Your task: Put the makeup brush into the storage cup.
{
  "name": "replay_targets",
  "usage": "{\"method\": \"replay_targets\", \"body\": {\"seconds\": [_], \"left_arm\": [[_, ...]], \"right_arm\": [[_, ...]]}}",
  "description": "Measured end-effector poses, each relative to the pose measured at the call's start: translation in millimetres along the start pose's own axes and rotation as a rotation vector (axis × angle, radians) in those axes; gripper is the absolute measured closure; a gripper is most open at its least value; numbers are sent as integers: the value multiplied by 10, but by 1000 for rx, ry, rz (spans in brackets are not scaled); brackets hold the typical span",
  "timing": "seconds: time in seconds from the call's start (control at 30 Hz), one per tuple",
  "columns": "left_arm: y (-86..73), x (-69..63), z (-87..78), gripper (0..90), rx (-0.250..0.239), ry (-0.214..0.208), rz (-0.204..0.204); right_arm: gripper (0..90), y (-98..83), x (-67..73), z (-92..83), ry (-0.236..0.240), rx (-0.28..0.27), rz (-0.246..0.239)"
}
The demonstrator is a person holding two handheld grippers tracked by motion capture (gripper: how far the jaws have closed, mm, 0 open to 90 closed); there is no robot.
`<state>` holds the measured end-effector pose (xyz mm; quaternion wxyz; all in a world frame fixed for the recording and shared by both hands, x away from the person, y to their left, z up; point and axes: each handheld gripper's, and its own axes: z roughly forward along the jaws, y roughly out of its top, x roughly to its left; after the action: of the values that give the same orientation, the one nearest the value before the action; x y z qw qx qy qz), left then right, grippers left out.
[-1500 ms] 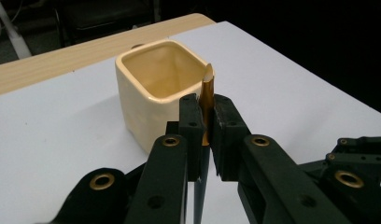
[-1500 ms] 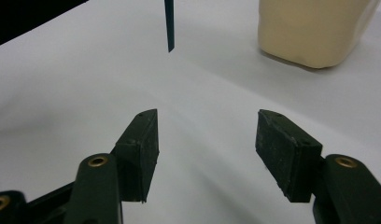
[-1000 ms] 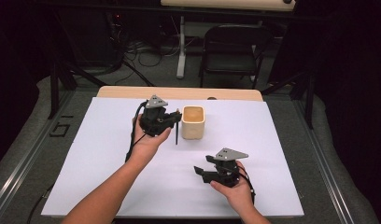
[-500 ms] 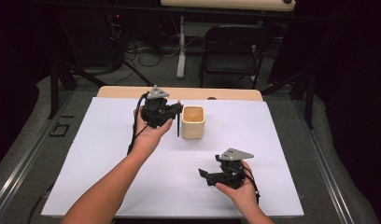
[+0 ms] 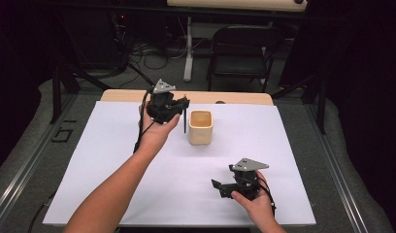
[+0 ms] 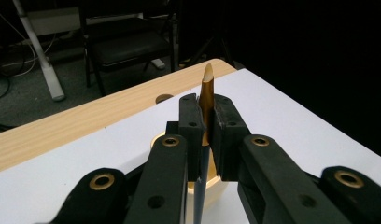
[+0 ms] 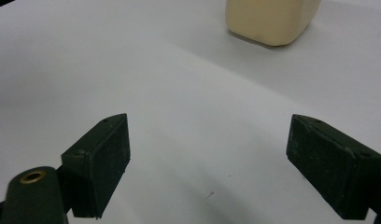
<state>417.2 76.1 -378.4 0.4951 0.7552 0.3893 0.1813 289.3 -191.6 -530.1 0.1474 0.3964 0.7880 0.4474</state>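
While the right gripper (image 5: 224,187) rests wide open near the table's (image 5: 89,160) front, the left gripper (image 5: 185,103), clamped on a pen (image 6: 207,100), has lifted and moved toward the cup (image 5: 201,127), so dropping the pen in looks imminent.

A cup (image 5: 201,127) stands far on the desk (image 5: 104,160). The left claw (image 5: 184,103) hangs just left of it, clamping a stick (image 6: 206,93). The right claw (image 5: 220,188) sits near right, well apart.
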Motion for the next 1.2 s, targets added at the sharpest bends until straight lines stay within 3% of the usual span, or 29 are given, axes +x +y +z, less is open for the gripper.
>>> {"method": "replay_targets", "body": {"seconds": [0.47, 0.87, 1.2], "left_arm": [[125, -25, 58, 837, -23, 18, 5], [182, -134, 280, 837, -25, 25, 19], [150, -143, 416, 837, -8, 32, 22]], "right_arm": [[134, 24, 11, -39, 3, -12, -5], [134, -29, -34, -68, -1, -11, 3], [134, -59, -24, -53, -2, -4, -9]]}}
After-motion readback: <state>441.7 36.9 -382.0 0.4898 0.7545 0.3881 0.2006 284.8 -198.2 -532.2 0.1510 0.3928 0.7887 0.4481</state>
